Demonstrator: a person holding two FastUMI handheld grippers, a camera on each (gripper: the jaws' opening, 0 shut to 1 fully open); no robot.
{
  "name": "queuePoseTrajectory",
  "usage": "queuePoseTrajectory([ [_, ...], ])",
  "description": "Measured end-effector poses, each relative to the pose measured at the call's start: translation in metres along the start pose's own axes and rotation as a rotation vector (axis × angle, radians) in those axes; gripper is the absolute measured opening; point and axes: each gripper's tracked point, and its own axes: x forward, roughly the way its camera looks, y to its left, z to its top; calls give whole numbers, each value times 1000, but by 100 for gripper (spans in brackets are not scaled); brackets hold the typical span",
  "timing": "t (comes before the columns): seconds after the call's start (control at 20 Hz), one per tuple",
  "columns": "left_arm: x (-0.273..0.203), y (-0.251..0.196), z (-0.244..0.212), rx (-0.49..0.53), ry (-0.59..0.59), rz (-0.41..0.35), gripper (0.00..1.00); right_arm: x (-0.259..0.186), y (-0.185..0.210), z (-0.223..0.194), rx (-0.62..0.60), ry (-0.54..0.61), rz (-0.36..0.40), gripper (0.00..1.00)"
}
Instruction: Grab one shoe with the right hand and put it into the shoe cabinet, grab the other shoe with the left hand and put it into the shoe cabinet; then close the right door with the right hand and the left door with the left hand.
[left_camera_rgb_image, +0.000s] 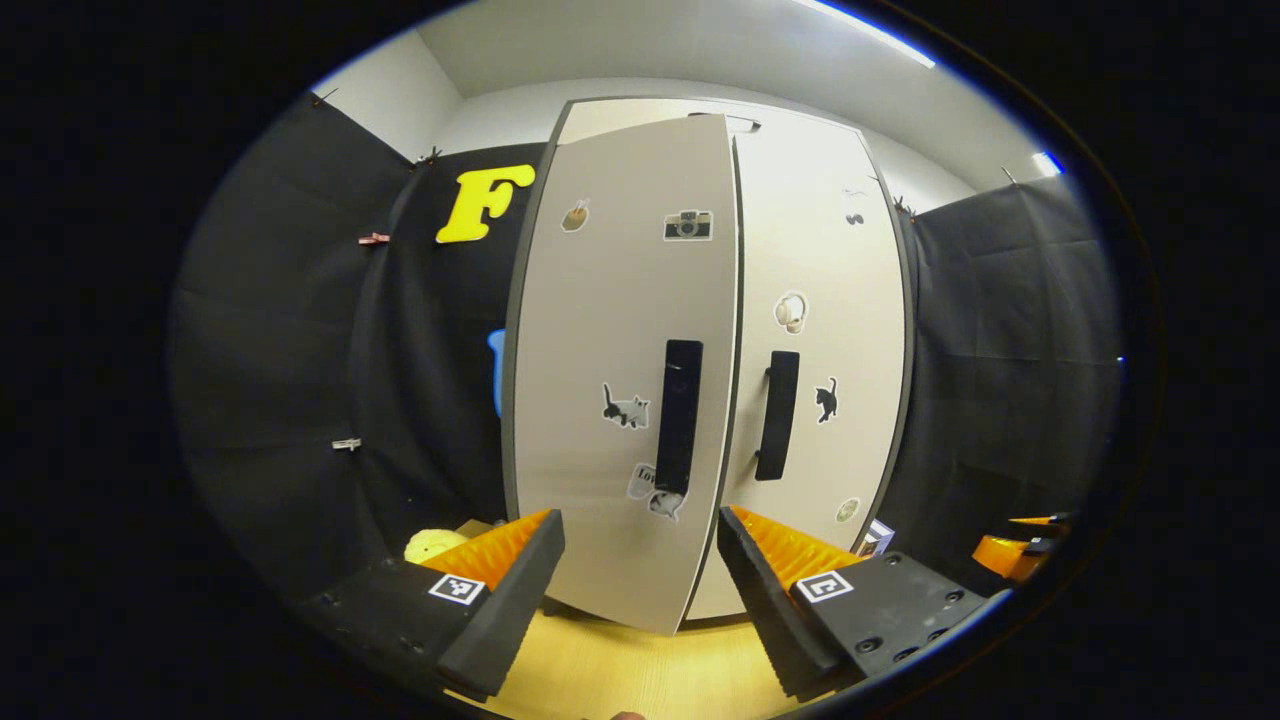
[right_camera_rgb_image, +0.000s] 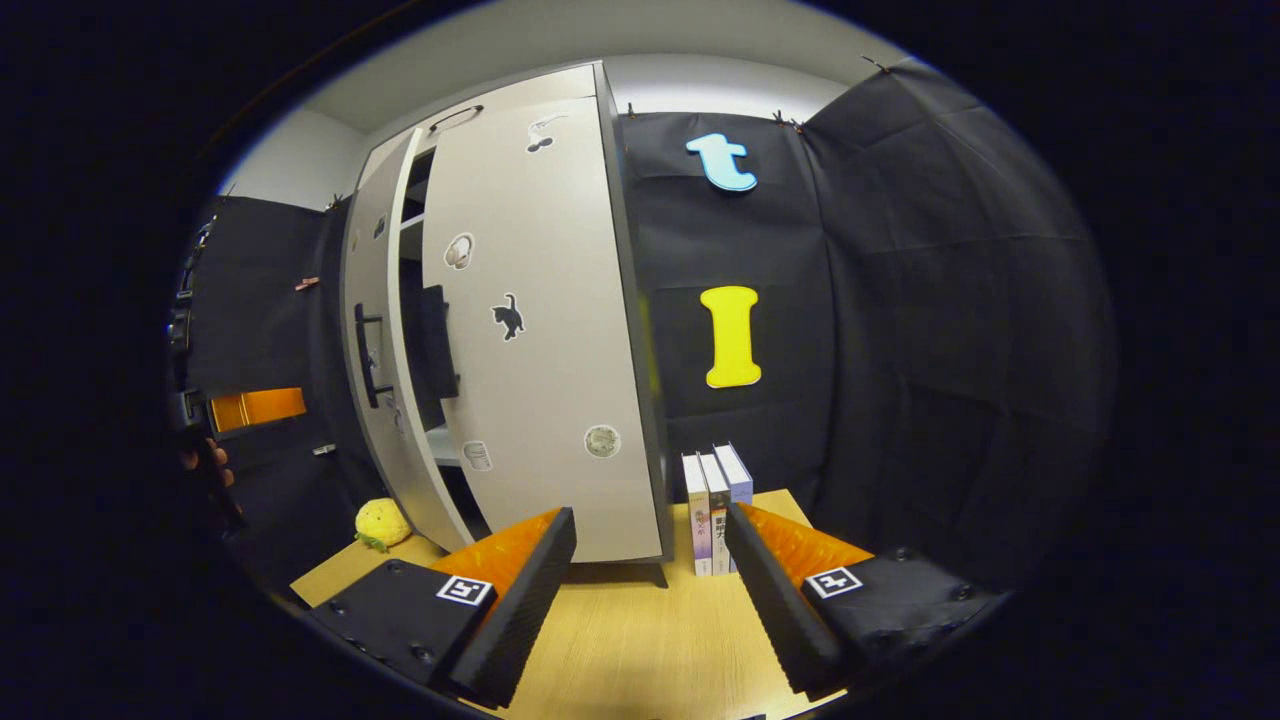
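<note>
The pale shoe cabinet (left_camera_rgb_image: 650, 115) stands upright on the table in front of me. Its left door (left_camera_rgb_image: 600, 330) hangs ajar, its free edge swung out towards me, with a black handle (left_camera_rgb_image: 679, 415). The right door (left_camera_rgb_image: 830, 300) lies flush, with its own handle (left_camera_rgb_image: 778, 415). My left gripper (left_camera_rgb_image: 640, 530) is open just in front of the left door's lower edge, holding nothing. In the right gripper view the right door (right_camera_rgb_image: 540, 380) faces me, and a gap beside the left door (right_camera_rgb_image: 375, 300) shows shelves. My right gripper (right_camera_rgb_image: 650, 515) is open and empty near the cabinet's right corner.
Three upright books (right_camera_rgb_image: 715, 500) stand against the cabinet's right side. A yellow plush toy (right_camera_rgb_image: 382, 522) lies on the wooden table (right_camera_rgb_image: 620, 640) left of the cabinet. The left gripper (right_camera_rgb_image: 250, 408) and a hand appear at the far left of the right gripper view.
</note>
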Motion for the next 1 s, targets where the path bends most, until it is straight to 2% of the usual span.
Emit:
queuePoseTrajectory([
  [0.15, -20, -3, -8, -12, 16, 33, 95, -2, 4, -2, 9, -9, 34, 98],
  [0.45, -43, 4, -2, 15, 13, 43, 95, -23, 16, -1, 34, -32, 11, 98],
  [0.7, -66, 21, 6, 67, -27, 10, 95, -44, 31, 3, 49, -36, -48, 98],
  [1.0, -96, 40, -4, 40, -34, -49, 95, -83, 64, 2, -5, -50, -71, 98],
])
